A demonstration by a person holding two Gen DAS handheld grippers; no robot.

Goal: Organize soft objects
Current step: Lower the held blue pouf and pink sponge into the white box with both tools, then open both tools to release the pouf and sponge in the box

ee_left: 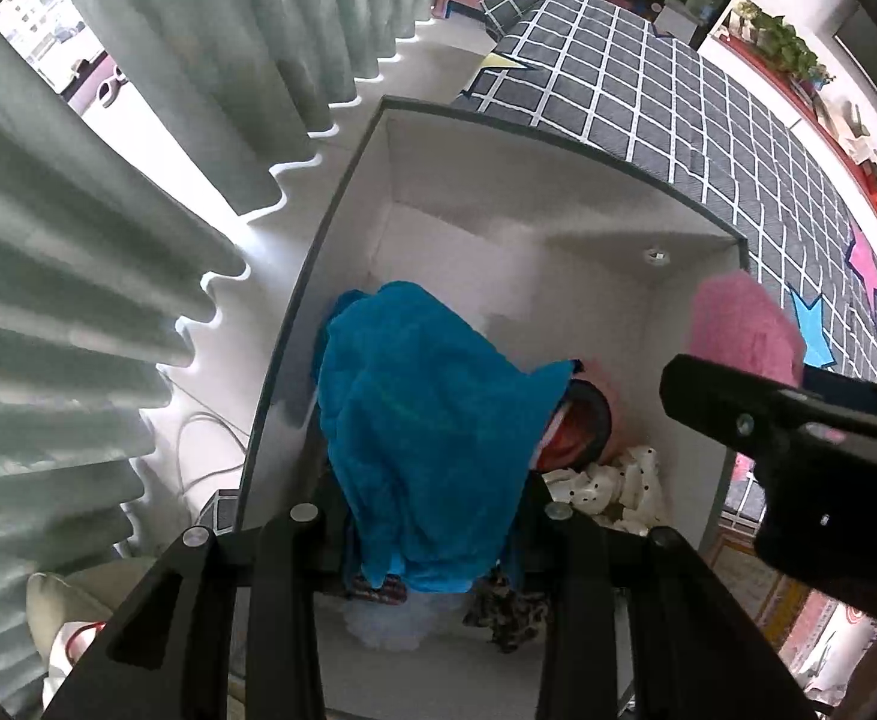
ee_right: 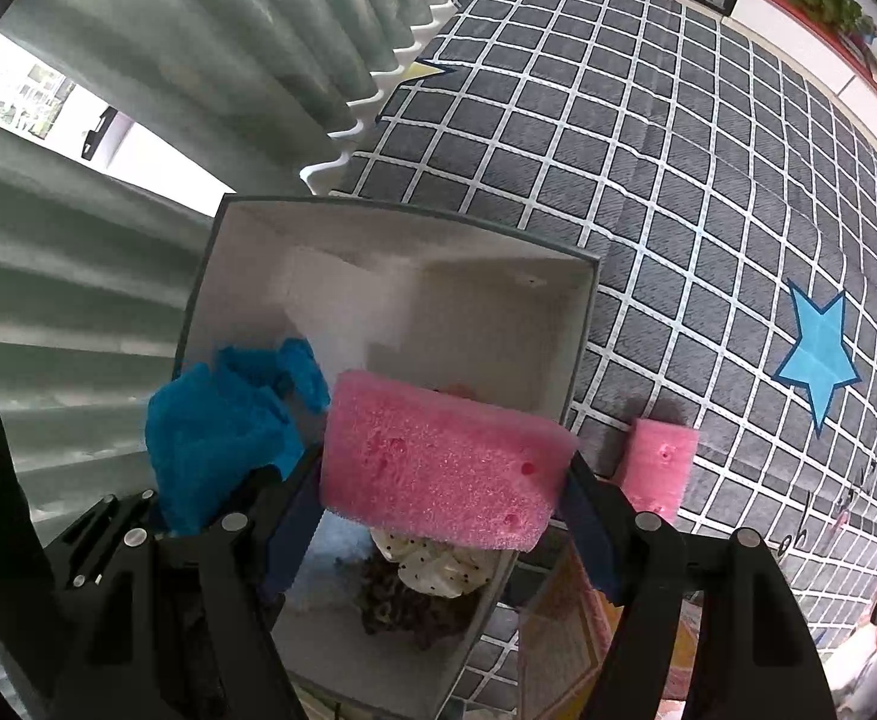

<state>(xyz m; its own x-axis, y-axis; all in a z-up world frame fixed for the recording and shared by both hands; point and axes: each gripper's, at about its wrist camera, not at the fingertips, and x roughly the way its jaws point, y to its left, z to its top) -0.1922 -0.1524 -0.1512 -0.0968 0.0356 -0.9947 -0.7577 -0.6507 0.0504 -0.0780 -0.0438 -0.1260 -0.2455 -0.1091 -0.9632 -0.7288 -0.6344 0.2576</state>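
1. Left gripper point(ee_left: 432, 516) grips a blue cloth point(ee_left: 426, 420) hanging inside the white storage box point(ee_left: 558, 138).
2. Right gripper point(ee_right: 438, 516) clamps a pink sponge point(ee_right: 438, 462) above the box's right rim.
3. Next, judged: lower both, then release.

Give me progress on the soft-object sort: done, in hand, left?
Done: a polka-dot cloth and a dark patterned cloth lie in the box. In hand: left gripper holds a blue cloth, right gripper a pink sponge, both above it. Left: another pink sponge on the mat.
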